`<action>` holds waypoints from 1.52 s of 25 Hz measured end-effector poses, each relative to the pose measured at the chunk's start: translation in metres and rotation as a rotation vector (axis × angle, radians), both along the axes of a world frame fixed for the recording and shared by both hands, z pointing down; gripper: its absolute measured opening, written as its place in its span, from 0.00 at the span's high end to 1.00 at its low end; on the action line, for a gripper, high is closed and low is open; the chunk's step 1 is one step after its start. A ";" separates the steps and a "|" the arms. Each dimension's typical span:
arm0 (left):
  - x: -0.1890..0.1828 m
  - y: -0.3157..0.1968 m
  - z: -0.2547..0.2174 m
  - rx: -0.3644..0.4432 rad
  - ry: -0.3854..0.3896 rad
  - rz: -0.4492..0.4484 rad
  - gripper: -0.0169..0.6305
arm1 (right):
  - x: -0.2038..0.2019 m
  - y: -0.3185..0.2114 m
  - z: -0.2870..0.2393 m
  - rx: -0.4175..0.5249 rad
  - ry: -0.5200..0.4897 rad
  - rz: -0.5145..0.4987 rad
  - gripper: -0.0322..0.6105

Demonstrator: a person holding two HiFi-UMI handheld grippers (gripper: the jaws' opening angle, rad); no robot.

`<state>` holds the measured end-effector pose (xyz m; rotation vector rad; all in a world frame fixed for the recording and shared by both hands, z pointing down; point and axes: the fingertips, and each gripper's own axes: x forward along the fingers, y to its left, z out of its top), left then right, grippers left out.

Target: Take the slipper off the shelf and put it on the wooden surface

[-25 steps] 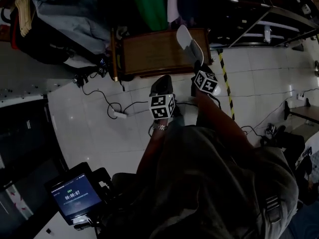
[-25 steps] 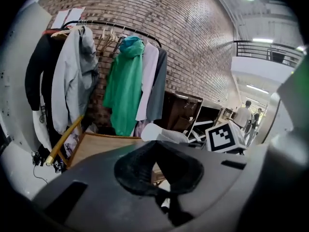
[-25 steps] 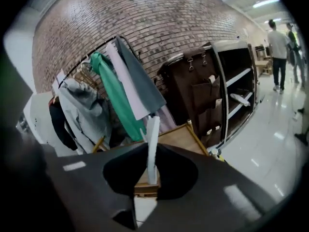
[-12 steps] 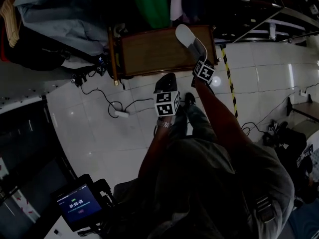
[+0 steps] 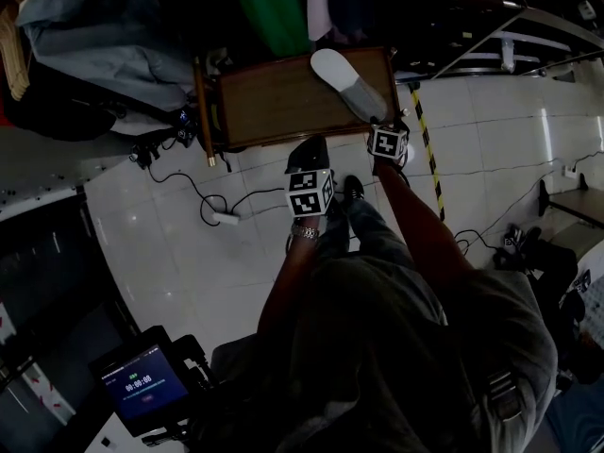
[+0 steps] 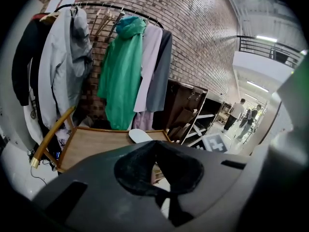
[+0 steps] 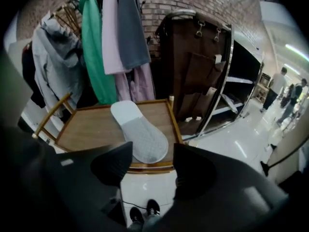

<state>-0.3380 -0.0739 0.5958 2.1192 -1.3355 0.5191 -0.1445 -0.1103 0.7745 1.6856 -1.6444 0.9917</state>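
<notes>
The grey-and-white slipper [image 5: 347,81] lies flat on the wooden surface [image 5: 274,97], at its right end, heel toward me. In the right gripper view the slipper [image 7: 140,134] rests on the wood [image 7: 91,127] just beyond the jaw tips. My right gripper [image 5: 382,125] hovers at the table's near edge, and its jaws [image 7: 152,153] are opening, with the pads clear of the slipper. My left gripper [image 5: 310,149] hangs to the left over the floor. In its own view the left gripper [image 6: 155,146] is shut and empty, and the slipper [image 6: 140,136] shows beyond it.
A clothes rack with a green garment [image 7: 94,47] and grey jackets stands behind the table. A dark brown shelf unit [image 7: 198,71] stands to its right. Cables and a power strip [image 5: 226,217] lie on the white tiles, with striped floor tape [image 5: 427,149] nearby. People stand far off.
The right gripper held the slipper by its heel earlier; now its jaws have spread and the slipper lies on the wood. Both grippers have shifted only slightly.
</notes>
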 end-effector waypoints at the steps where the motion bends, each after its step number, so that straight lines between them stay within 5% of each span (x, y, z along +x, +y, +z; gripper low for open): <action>1: 0.001 -0.001 -0.005 0.008 0.000 -0.002 0.97 | -0.011 0.001 -0.022 0.040 -0.047 -0.045 0.63; 3: 0.004 -0.002 -0.012 0.019 -0.002 -0.003 0.97 | -0.038 0.007 -0.071 0.096 -0.104 -0.169 0.87; 6: 0.005 -0.012 -0.021 0.014 -0.003 -0.016 0.97 | -0.074 0.011 -0.139 0.151 -0.101 -0.281 0.92; 14: 0.019 -0.027 -0.088 0.097 -0.032 -0.010 0.97 | -0.127 0.017 -0.240 0.250 -0.148 -0.385 0.83; 21: 0.032 -0.032 -0.105 0.127 -0.037 0.029 0.97 | -0.119 0.013 -0.254 0.283 -0.185 -0.346 0.83; 29: 0.043 0.026 -0.111 0.117 -0.027 0.078 0.97 | -0.111 0.068 -0.270 0.318 -0.144 -0.346 0.95; 38: 0.076 0.097 -0.112 0.115 -0.072 0.097 0.97 | -0.086 0.134 -0.271 0.312 -0.209 -0.385 0.84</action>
